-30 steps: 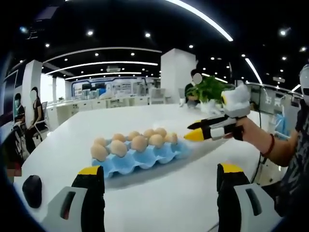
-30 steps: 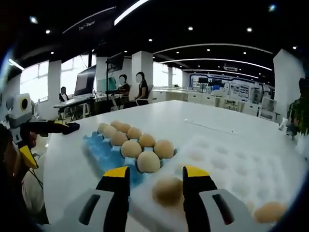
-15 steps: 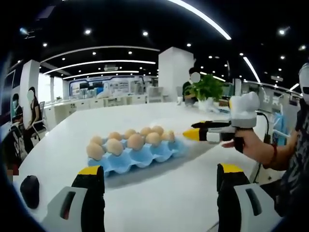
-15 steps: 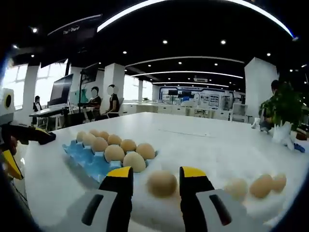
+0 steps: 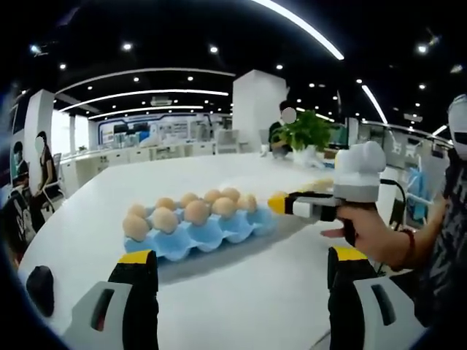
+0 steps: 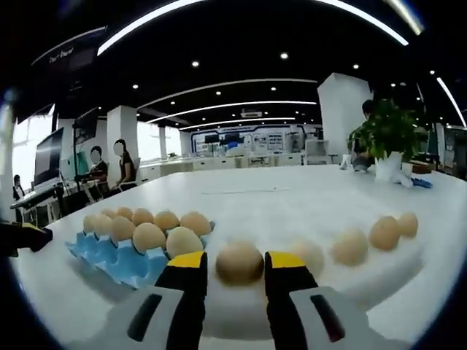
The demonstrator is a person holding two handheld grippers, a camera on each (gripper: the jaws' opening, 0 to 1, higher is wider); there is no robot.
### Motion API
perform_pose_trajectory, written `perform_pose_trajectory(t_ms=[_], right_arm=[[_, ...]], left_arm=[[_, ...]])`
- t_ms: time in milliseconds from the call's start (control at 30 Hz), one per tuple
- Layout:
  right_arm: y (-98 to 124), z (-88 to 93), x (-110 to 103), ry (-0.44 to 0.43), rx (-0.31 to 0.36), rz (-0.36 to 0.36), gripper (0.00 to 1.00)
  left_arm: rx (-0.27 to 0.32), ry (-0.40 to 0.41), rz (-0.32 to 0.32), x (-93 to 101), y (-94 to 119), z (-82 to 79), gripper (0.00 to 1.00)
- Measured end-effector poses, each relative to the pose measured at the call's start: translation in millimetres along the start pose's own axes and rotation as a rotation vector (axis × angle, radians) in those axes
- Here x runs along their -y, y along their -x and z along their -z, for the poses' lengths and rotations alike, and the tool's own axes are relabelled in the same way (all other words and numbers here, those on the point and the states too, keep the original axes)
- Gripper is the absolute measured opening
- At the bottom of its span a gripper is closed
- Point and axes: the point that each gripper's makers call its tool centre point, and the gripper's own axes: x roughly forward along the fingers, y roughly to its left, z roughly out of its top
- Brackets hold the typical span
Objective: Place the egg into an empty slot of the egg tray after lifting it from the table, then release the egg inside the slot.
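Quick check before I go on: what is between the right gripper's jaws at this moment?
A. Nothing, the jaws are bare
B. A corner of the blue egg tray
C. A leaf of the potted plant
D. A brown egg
D: in the right gripper view a brown egg sits between the yellow-tipped jaws of the right gripper, with the blue egg tray off to one side and the potted plant far across the table.

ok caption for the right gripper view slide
Right gripper holds an egg between its jaws beside the blue egg tray.
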Motion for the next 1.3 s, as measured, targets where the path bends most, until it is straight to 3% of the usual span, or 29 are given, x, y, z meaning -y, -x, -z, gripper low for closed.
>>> perform_pose_trajectory(t_ms=[100, 267, 867, 1300], right_arm=[[-2, 2.6, 2, 0.041, -0.056, 0.008, 0.28], [-3, 2.0, 1, 0.056, 0.004, 0.027, 0.28], [-1, 0.4, -2, 0.035, -0.018, -0.056, 0.27], [8, -16.8, -11, 0.115, 0.051, -0.088, 0.27]], left_arm=[[0.008, 0.001, 0.014, 2.3, 0, -1.5, 0.98], [0.008, -0.006, 0.018, 2.1, 2, -2.1, 0.98], [0.006, -0.002, 0.003, -3.4, 7, 0.9, 0.98], [0.011, -0.007, 0.006, -1.6, 6, -1.8, 0.98]])
